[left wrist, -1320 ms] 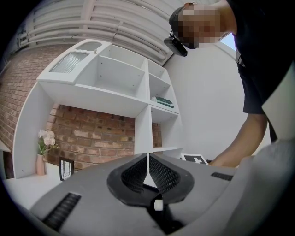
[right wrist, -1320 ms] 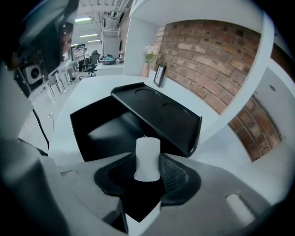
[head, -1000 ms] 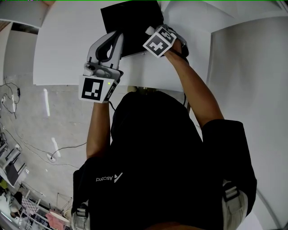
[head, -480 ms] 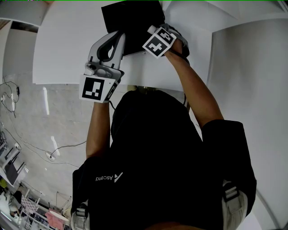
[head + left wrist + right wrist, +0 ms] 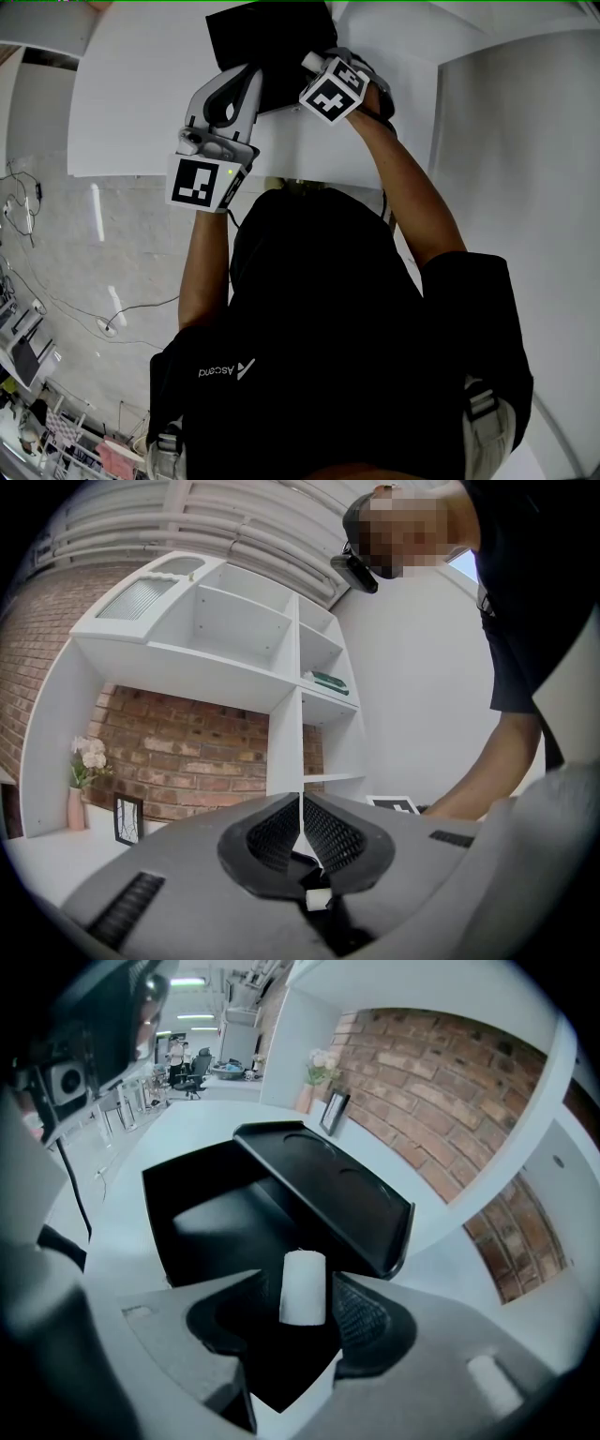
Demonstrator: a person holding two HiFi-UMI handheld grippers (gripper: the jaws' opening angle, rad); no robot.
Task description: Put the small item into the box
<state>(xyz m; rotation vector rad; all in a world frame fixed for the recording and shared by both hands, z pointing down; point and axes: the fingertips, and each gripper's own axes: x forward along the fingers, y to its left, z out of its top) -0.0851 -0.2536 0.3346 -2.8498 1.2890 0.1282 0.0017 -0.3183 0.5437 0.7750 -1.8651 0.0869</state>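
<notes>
A black box (image 5: 211, 1213) lies open on the white table (image 5: 131, 103), its hinged lid (image 5: 328, 1190) raised behind it. My right gripper (image 5: 300, 1285) hangs over the box's near edge and its jaws are opening. A small white cylinder (image 5: 303, 1288) stands between them with a slim gap to each pad. In the head view the right gripper (image 5: 309, 64) reaches onto the box (image 5: 272, 42). My left gripper (image 5: 246, 75) rests at the box's left side. Its jaws (image 5: 301, 803) are shut with nothing between them.
A white shelf unit (image 5: 281, 667) stands against a brick wall (image 5: 197, 761). A vase of flowers (image 5: 77, 799) and a small picture frame (image 5: 127, 817) sit on the table's far side. The person's arm (image 5: 497, 771) reaches in from the right.
The right gripper's marker cube has shifted a little over the box. The left gripper has stayed where it was.
</notes>
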